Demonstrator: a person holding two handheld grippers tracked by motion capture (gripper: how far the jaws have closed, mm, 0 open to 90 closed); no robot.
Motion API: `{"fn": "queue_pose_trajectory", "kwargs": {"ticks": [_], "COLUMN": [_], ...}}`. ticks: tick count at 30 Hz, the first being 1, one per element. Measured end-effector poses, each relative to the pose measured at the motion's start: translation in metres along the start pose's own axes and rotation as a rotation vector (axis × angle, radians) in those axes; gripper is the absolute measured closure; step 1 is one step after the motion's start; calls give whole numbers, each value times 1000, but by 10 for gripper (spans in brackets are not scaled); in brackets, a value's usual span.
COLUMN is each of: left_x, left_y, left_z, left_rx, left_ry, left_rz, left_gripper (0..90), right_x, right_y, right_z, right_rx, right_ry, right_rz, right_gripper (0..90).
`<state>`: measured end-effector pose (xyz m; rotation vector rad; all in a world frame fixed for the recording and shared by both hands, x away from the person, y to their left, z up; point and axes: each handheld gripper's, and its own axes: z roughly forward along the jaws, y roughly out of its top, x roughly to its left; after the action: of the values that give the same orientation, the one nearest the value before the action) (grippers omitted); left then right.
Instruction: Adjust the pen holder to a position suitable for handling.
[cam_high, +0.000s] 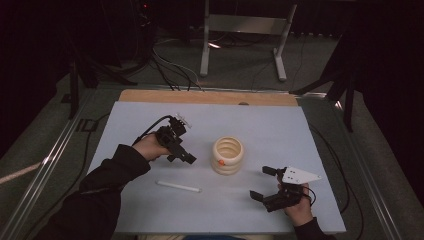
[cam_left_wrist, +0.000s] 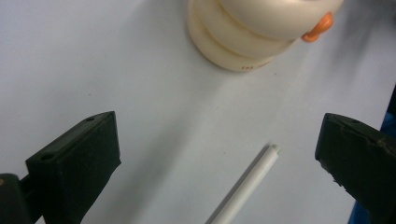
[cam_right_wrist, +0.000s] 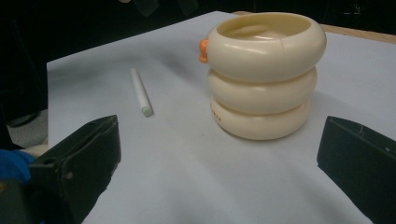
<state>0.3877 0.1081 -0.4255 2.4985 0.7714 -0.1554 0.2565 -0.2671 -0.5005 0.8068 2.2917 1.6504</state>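
Both empty, wide-jawed, the left gripper (cam_high: 181, 152) and right gripper (cam_high: 266, 184) flank a ribbed cream cup (cam_high: 228, 155) mid-desk and a thin white stick (cam_high: 178, 187) nearby, probably light, rigid, best pinched mid-length.

High view: overhead, facing forward-down across whole table (cam_high: 150, 210). Left gripper view: close, angled steeply down. Right gripper view: low, near-level, close. All share ringed cup (cam_high: 228, 155) (cam_left_wrist: 243, 32) (cam_right_wrist: 265, 74) and white stick (cam_high: 178, 187) (cam_left_wrist: 247, 184) (cam_right_wrist: 140, 92) (common landmarks).
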Motion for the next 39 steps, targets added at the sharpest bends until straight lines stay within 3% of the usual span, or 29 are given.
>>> {"fn": "queue_pose_trajectory", "kwargs": {"ticks": [8, 10, 16, 17, 18, 20, 24, 32, 35, 39], "left_x": [-6, -7, -11, -11, -13, -14, -15, -20, -24, -32], "left_y": [-14, -17, -24, -24, -26, -27, -26, -26, -27, -28], "left_z": [-2, -2, -3, -3, -2, -2, 0, 10, 14, 19], "left_rx": [45, 52, 64, 64, 67, 82, 117, 201, 202, 226], "left_ry": [-30, -42, -50, -50, -50, -36, -20, 62, 44, -11], "left_rz": [144, 159, 262, 262, 303, 358, 422, 562, 579, 607], "left_gripper": [5, 5, 6, 6, 6, 6, 6, 6, 6, 11], "right_x": [0, 0, -1, -1, -1, -2, -2, -1, -1, -2], "right_y": [0, 1, 3, 3, 3, 3, 4, 3, 2, 2], "right_z": [1, 2, 4, 4, 5, 8, 9, 9, 8, 7], "right_rx": [3, 3, 0, 0, 1, 9, 4, 11, 10, 8], "right_ry": [-1, -1, 5, 5, 8, 16, 17, 18, 19, 21], "right_rz": [4, 4, 3, 3, 6, -1, 0, -2, -3, -3], "right_gripper": [0, 0, 0, 0, 0, 0, 0, 0, 0, 0]}}
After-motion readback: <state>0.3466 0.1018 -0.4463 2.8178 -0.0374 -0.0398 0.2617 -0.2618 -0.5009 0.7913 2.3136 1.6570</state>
